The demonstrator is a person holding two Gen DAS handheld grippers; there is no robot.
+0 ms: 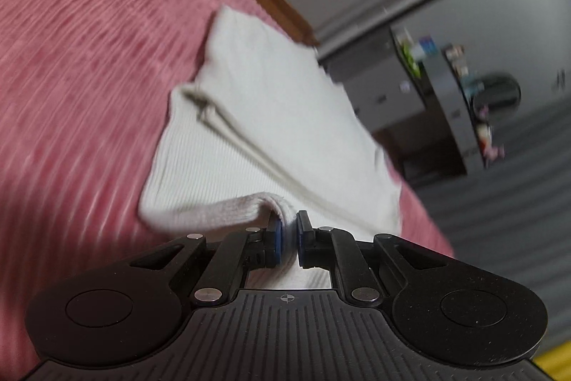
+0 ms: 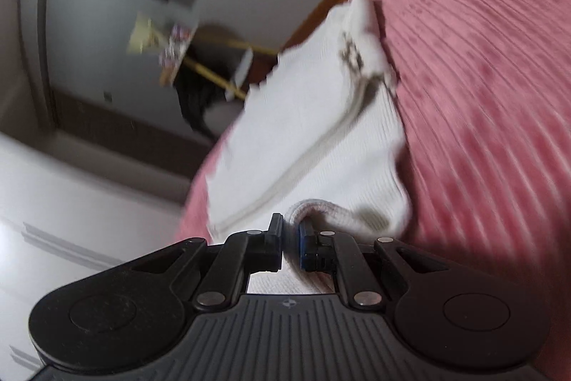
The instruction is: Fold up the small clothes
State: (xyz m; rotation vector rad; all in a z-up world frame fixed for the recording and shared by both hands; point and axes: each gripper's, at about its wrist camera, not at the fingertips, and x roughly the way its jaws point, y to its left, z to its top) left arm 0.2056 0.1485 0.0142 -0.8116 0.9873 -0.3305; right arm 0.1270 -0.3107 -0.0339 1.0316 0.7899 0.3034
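Grippers — two: left gripper [image 1: 288, 232] and right gripper [image 2: 291, 232] — each clamp one white garment's [image 1: 257, 116] hem; pink cloth [image 1: 82, 66] beneath.

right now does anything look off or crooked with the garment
Nothing stands out. The white ribbed garment lies on the pink ribbed cover, and the left gripper and right gripper each pinch its hem.

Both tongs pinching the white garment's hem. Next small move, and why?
Probably carry the hem forward over the white garment toward its far edge. Left tongs and right tongs each pinch the ribbed hem, already raised, while the rest lies on the pink cover.
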